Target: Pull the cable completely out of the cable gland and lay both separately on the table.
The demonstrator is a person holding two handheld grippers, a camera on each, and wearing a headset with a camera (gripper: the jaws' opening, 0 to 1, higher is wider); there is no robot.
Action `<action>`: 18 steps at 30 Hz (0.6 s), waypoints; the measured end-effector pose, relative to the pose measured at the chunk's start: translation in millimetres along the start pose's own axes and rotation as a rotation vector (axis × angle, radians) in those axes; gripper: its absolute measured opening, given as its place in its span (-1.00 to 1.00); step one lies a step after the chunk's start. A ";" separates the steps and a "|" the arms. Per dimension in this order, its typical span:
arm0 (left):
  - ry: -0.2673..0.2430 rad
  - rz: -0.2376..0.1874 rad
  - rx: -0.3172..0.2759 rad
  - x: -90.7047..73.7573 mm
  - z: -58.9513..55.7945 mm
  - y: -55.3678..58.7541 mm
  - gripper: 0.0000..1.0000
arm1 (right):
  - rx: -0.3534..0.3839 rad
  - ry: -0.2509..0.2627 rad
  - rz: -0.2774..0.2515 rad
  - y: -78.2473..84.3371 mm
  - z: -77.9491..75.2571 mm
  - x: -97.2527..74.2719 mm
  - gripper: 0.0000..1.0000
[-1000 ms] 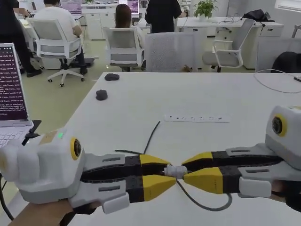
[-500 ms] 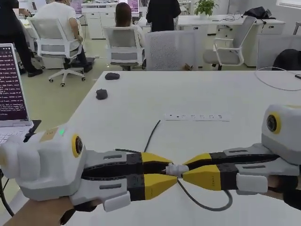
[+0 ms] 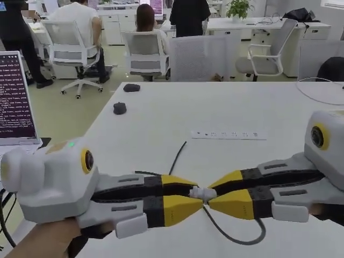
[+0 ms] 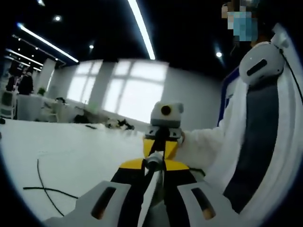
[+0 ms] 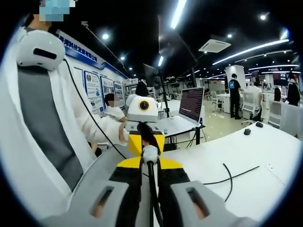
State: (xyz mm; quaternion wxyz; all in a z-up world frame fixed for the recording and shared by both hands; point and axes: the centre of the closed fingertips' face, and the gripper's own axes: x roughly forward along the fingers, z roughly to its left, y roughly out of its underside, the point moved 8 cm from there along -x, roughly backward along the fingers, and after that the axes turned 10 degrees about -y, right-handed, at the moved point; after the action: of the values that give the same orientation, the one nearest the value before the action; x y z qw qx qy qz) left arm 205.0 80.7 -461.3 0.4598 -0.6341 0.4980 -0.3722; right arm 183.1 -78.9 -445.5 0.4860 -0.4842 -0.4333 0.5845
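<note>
Left tool (image 3: pixel 188 195) closed on gland (image 3: pixel 199 192), held just above bench (image 3: pixel 269 107). Right tool (image 3: pixel 210 196) tip to tip with it, clamped on cable (image 3: pixel 236 237) at gland's end. Cable slack loops on bench. Beyond: power strip (image 3: pixel 226 134), mouse (image 3: pixel 119 108).

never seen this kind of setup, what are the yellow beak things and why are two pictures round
No robot: a person holds a tool in each hand, each ending in two yellow fingers. The flat picture comes from a camera on the person's head, looking down at a white table. The round ones come from fisheye cameras riding on each tool, so each sees the other tool and the person. The left gripper is shut on a small white cable gland; the right gripper is shut on the dark cable leaving it. A power strip and a mouse lie on the table.
</note>
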 end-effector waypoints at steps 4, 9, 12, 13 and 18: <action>0.003 0.018 -0.046 0.9 -0.3 0.8 -0.73 | -0.072 0.019 0.048 -0.6 1.1 -0.9 -0.83; 0.008 0.024 -0.106 2.2 -0.8 -0.4 -0.73 | -0.261 0.045 0.112 -7.0 2.3 -2.6 -0.83; 0.006 0.032 -0.135 3.4 0.9 -0.2 -0.73 | -0.367 0.061 0.155 -7.6 1.8 -2.7 -0.82; 0.004 0.037 -0.156 3.9 1.6 0.4 -0.73 | -0.406 0.067 0.171 -7.5 1.6 -2.5 -0.82; 0.003 0.043 -0.170 3.2 1.3 4.1 -0.72 | -0.442 0.061 0.197 -5.1 1.6 -1.0 -0.81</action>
State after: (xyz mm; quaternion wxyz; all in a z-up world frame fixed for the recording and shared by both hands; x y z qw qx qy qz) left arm 205.7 77.5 -465.5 0.4116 -0.6593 0.5420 -0.3195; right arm 182.3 -79.2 -440.1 0.3217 -0.6364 -0.4864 0.5050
